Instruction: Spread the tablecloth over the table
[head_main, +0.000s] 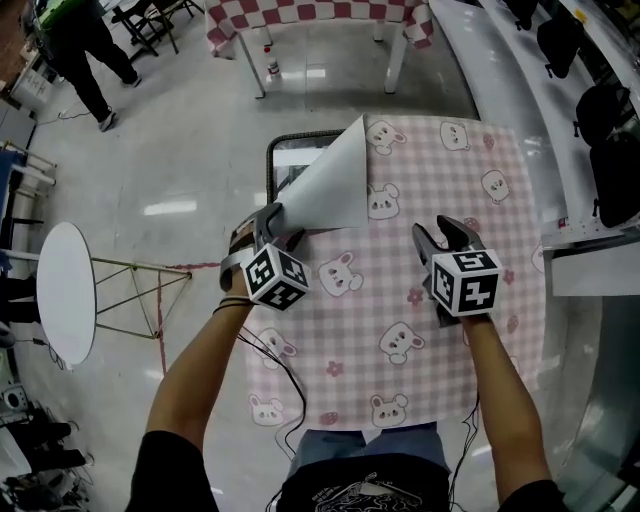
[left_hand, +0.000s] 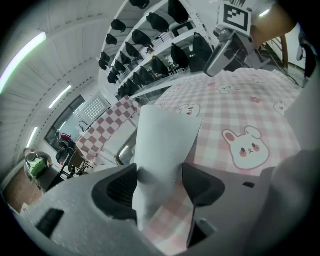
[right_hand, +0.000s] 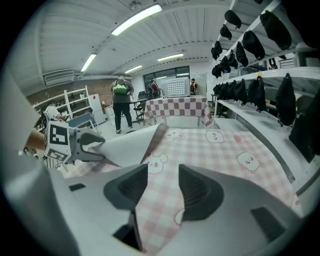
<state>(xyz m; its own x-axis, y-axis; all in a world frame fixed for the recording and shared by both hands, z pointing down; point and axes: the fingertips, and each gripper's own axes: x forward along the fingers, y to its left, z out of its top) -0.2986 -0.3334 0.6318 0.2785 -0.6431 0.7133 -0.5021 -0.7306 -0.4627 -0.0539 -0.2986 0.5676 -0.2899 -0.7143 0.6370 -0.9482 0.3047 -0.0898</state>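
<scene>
A pink checked tablecloth with bunny prints lies over the table. Its far left corner is folded back into a raised white flap, baring the dark-rimmed table top. My left gripper is shut on the flap's lower edge. In the left gripper view the white flap fills the gap between the left gripper pads. My right gripper hovers over the cloth's right half, open, nothing between its jaws. In the right gripper view the right gripper looks along the flat cloth.
Another table with a red and white checked cloth stands ahead, a bottle on the floor by its leg. A person walks at far left. A round white side table is left; shelves with dark bags run along the right.
</scene>
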